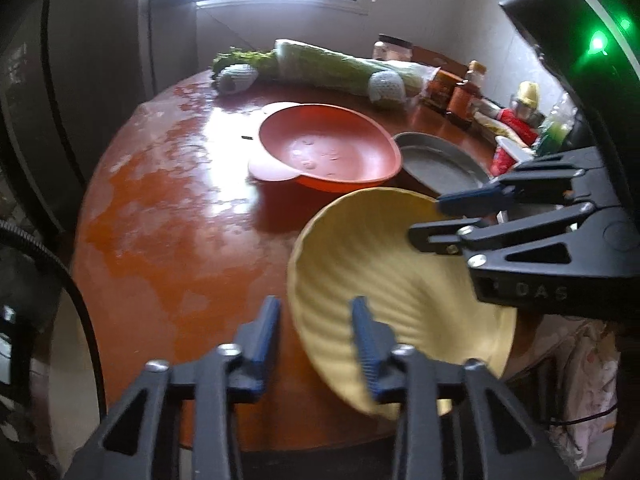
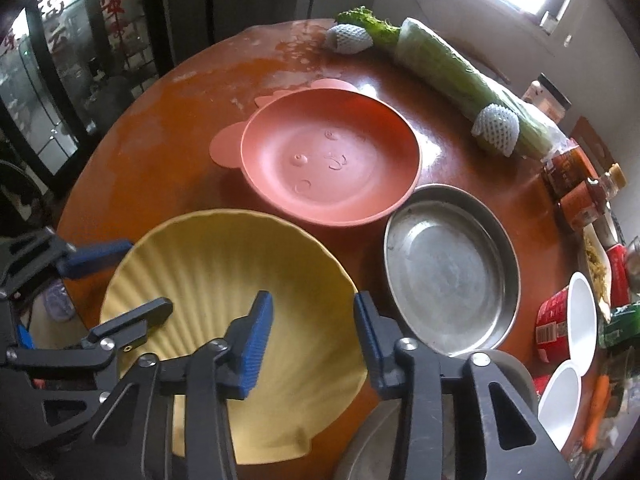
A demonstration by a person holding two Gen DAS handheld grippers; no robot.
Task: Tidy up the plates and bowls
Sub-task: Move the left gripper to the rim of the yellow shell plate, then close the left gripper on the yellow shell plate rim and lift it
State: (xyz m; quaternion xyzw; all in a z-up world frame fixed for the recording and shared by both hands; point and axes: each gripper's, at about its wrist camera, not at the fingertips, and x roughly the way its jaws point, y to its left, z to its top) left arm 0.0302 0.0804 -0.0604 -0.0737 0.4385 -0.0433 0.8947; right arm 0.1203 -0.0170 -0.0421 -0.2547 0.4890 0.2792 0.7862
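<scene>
Left wrist view: your left gripper (image 1: 316, 340) has its fingers pinching the near rim of the yellow ribbed plate (image 1: 384, 276); the plate's lower edge is cut off behind the right finger. Across the plate, your right gripper (image 1: 432, 220) pinches the far rim. Beyond the fingers on the tabletop (image 1: 168, 208): pink plate (image 1: 328, 148), empty; steel pan (image 1: 436, 160), partly hidden.

Right wrist view: the right gripper (image 2: 314, 336) straddles the yellow plate's rim. Steel pan right of the fingers, empty. Jars along the edge are blurred.
</scene>
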